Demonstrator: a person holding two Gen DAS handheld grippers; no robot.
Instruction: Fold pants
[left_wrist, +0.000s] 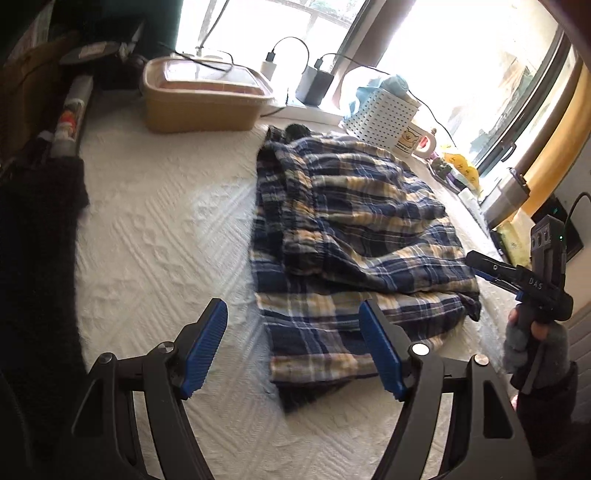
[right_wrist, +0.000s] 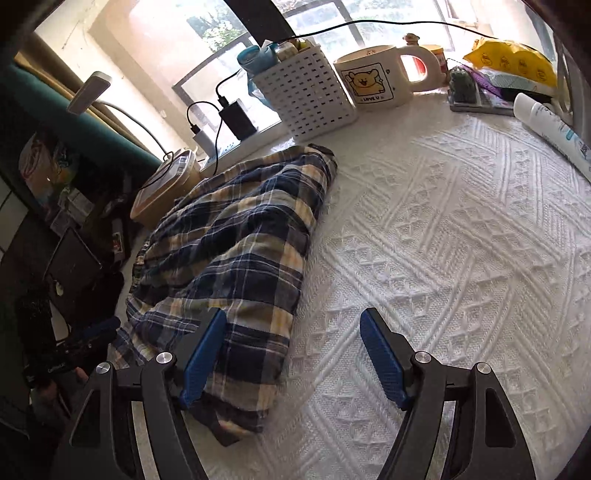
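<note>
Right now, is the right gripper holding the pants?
No. The right gripper is open over the white cover, with the plaid pants lying beside its left finger, not clamped.

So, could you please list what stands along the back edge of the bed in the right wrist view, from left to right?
Tan lidded box → black charger → white basket → bear mug → yellow packet.
</note>
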